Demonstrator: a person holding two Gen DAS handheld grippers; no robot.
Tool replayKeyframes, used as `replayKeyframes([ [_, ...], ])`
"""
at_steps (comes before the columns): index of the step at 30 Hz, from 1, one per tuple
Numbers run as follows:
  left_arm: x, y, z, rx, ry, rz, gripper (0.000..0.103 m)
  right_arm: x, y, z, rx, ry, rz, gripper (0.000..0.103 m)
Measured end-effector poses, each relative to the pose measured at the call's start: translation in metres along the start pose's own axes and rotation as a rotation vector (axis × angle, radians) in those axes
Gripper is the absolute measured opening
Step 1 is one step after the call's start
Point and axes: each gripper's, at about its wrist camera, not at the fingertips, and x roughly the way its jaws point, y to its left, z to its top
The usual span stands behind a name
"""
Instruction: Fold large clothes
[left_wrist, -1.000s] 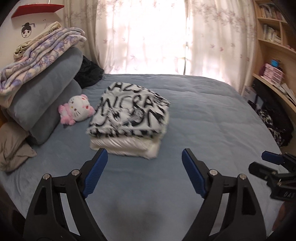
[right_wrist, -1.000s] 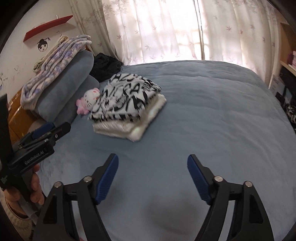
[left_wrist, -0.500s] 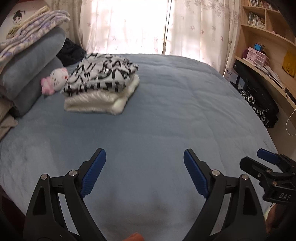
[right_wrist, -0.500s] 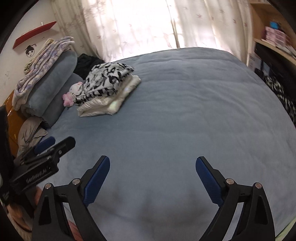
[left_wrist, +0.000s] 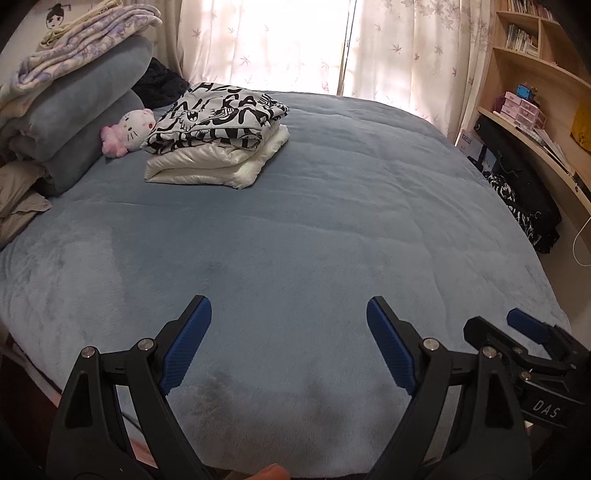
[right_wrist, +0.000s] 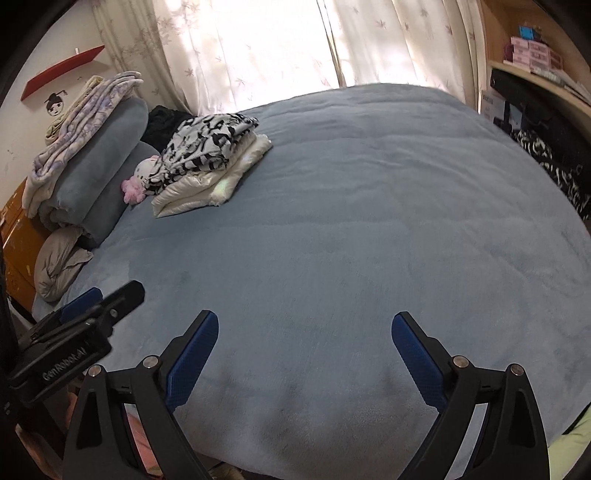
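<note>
The blue bed (left_wrist: 332, 206) spreads bare across both views, with the folded clothes (left_wrist: 218, 136) stacked at its far left corner, touching a plush toy (left_wrist: 127, 131) beside the pillows (left_wrist: 81, 110). That pile looks finished, so the step in hand is probably fetching another garment. The left gripper (left_wrist: 289, 321) and right gripper (right_wrist: 304, 334) both hang spread wide and empty over the near edge.
</note>
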Motion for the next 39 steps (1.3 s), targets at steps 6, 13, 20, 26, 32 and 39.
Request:
replayKeyframes([
  [6,-0.016,-0.003,-0.002,0.021,-0.024,0.013,0.085,-0.023,0.010,0.004,-0.045,-0.047,-0.007,0.097],
  [13,-0.018,-0.006,-0.004,0.027,-0.006,0.000,0.085,-0.031,0.013,0.010,-0.060,-0.053,-0.013,0.097],
  [20,-0.023,-0.010,-0.009,0.050,-0.017,0.003,0.085,-0.028,0.010,0.019,-0.063,-0.056,-0.006,0.097],
  [26,-0.026,-0.009,-0.010,0.049,-0.024,0.002,0.085,-0.028,0.005,0.023,-0.074,-0.071,-0.014,0.097],
  [32,-0.027,-0.009,-0.010,0.048,-0.025,0.002,0.085,-0.028,0.004,0.022,-0.075,-0.071,-0.012,0.097],
  [39,-0.027,-0.008,-0.011,0.046,-0.022,0.000,0.085,-0.029,0.002,0.021,-0.077,-0.072,-0.014,0.097],
])
